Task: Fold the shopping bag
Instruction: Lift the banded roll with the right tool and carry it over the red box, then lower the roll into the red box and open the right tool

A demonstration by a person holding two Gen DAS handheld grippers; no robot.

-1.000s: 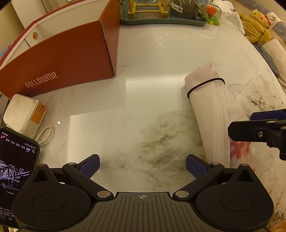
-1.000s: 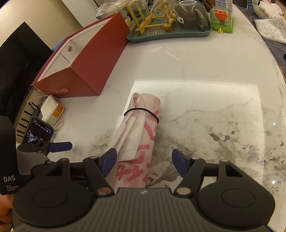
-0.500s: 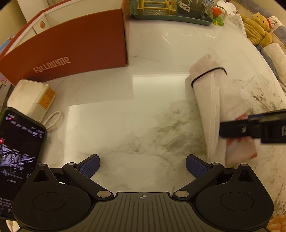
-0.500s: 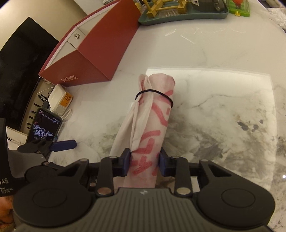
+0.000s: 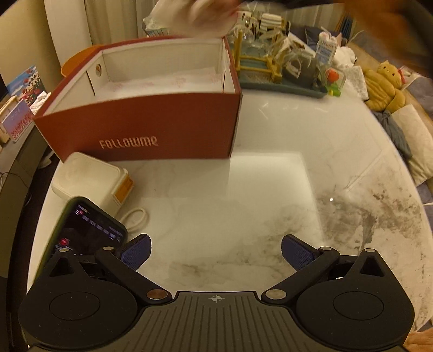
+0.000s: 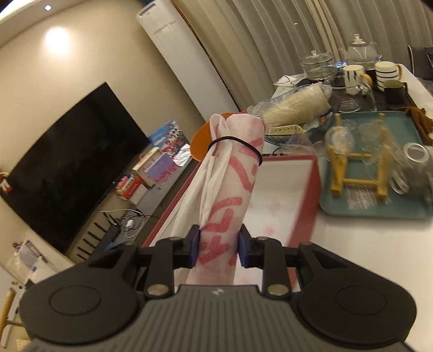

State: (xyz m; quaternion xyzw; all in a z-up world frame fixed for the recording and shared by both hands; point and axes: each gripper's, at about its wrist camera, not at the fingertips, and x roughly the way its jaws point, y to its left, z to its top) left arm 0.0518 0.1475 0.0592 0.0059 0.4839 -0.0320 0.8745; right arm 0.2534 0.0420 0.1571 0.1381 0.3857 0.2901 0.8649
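The shopping bag (image 6: 230,189) is rolled into a white bundle with red print, bound by a black elastic band (image 6: 235,143). My right gripper (image 6: 218,249) is shut on its lower end and holds it lifted above the open red box (image 6: 284,195). In the left wrist view the bag shows only as a blurred white shape (image 5: 194,16) over the box (image 5: 151,127) at the top edge. My left gripper (image 5: 215,253) hangs open over the marble table (image 5: 243,203) with nothing between its fingers.
White paper with red print lies inside the red box. A teal tray (image 6: 379,205) with glassware and a wooden rack stands behind it. A phone (image 5: 84,230) and a white charger (image 5: 89,178) lie at the table's left. Soft toys (image 5: 384,86) sit far right.
The right gripper closed on the rolled bag and lifted it off the table to above the red box. The left gripper rose and pulled back, staying open.
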